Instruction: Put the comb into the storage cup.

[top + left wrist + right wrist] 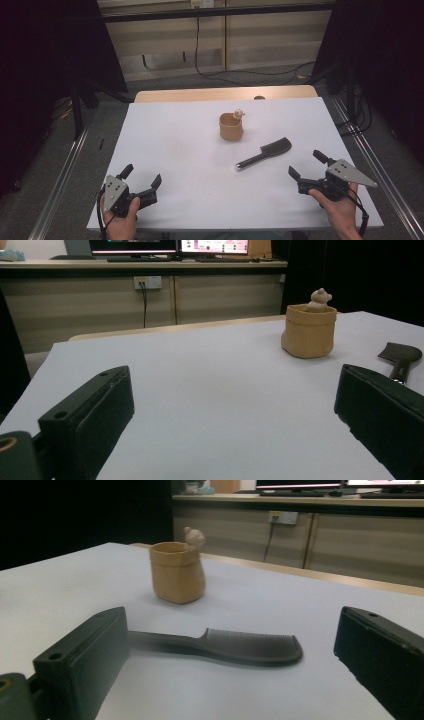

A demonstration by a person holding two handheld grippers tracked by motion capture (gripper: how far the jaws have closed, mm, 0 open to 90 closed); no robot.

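Both grippers, left (142,176) and right (306,163), sit wide open near the table's (165,150) front edge; comb (265,152) lies ahead of the right, cup (231,126) beyond, open sheet between.

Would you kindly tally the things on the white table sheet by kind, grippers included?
Combs: 1, black comb
Cups: 1, tan cup with a small figure on its rim
Grippers: 2, left gripper, right gripper, both open
Total: 4
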